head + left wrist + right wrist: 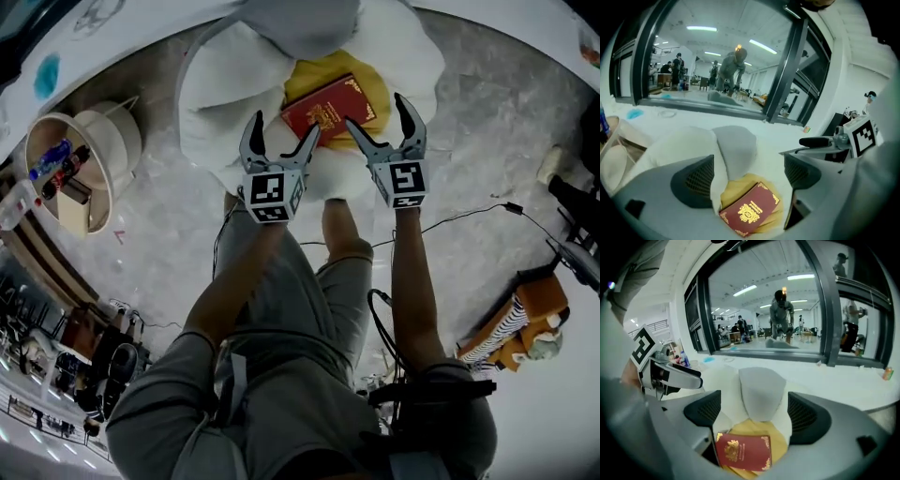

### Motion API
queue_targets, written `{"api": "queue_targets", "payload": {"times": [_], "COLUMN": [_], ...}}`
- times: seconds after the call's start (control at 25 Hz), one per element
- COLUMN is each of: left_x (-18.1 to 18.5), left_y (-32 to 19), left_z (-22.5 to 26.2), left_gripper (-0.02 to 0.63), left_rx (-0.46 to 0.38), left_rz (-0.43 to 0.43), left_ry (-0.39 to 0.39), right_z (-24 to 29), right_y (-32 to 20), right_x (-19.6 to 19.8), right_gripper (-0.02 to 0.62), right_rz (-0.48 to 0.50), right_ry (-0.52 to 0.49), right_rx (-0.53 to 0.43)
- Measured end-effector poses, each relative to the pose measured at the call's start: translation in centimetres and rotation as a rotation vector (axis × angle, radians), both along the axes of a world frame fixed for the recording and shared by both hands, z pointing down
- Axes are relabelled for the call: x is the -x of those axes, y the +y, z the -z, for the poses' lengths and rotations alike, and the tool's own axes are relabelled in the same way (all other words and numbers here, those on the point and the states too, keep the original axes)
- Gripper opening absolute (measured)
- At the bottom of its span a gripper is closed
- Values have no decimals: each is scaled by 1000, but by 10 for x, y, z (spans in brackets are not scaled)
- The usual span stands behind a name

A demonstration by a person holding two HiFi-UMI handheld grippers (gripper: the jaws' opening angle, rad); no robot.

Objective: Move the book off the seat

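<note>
Red book [328,108] lies flat on the yellow seat cushion [305,73] of a white petal chair [216,103]. My left gripper [284,128] and right gripper [375,112] both gape, empty, flanking it; set to take an edge each, I judge. Grey speckled floor [487,122]; big window [820,310] behind the chair

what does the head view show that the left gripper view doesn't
Only the head view: the person's legs and a black cable. Only the left gripper view: the big dark-framed window behind the seat. Both: the red book lying on the yellow cushion, and the left gripper with its jaws apart.
</note>
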State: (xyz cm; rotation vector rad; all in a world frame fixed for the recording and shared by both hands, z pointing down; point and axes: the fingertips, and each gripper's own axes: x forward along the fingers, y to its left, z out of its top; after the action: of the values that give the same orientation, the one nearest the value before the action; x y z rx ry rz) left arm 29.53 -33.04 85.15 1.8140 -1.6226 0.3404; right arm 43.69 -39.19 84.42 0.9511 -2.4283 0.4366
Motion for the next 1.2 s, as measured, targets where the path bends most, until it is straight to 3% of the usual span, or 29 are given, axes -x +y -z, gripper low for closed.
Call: {"api": "queue_targets", "payload": {"times": [0.32,0.52,0.6,0.68,0.8,0.92,1.04,1.2], "left_x": [-14,-28,-37,-37,-24,-24,-24,-40], "left_y": [82,104,100,94,86,92,105,103], "left_z": [-206,-308,-330,-346,-358,-354,-347,-364], "left_gripper": [483,483,483,485,483,483,483,485], "left_rx": [268,400,418,430,460,516,560,555], "left_rz": [104,172,208,325,451,411,416,373], "left_ry": [85,142,183,234,254,220,210,340], "right_z": [-190,-281,-303,-322,-338,-344,-347,-340], "right_y": [33,43,45,50,56,55,51,62], "right_x": [-7,-24,-32,-41,-42,-44,-53,-44], "right_gripper": [428,428,428,428,431,431,431,431], "right_rz": [97,128,110,105,79,70,70,113], "right_ry": [104,244,267,282,218,198,252,288], "right_rx": [167,250,289,336,439,495,474,428]}}
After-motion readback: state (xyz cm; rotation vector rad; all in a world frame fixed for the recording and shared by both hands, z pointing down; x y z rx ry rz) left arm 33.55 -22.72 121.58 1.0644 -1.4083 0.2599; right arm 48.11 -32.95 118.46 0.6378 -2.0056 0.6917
